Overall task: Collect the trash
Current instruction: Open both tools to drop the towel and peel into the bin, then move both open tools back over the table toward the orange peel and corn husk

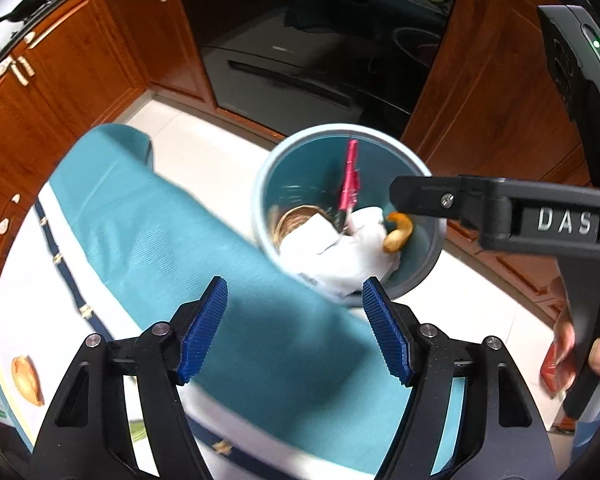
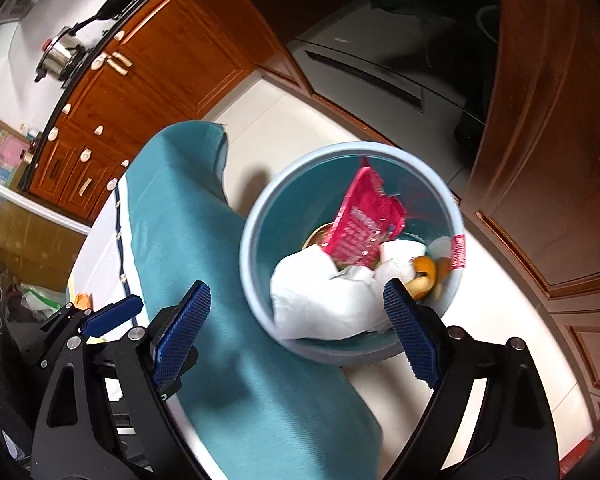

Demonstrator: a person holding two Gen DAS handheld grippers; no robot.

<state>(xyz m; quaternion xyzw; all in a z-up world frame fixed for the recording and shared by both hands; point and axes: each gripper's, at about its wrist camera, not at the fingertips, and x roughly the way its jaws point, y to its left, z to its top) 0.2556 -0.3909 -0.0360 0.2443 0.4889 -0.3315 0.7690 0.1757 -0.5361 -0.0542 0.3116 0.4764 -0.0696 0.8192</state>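
Both grippers (image 1: 295, 332) (image 2: 297, 335) have black linkage frames, silver screws and ribbed blue jaws.

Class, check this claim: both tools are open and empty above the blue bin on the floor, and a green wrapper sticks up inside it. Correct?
Not quite: the wrapper is pink, as the right wrist view shows. The rest holds: the left tool and right tool are open and empty above the blue bin on the floor.

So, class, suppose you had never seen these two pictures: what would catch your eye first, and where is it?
Probably the pale blue bin on the floor beside the teal cloth, with a bright pink wrapper standing up inside it over crumpled white paper and orange peel. Both the left gripper and right gripper are open and empty.
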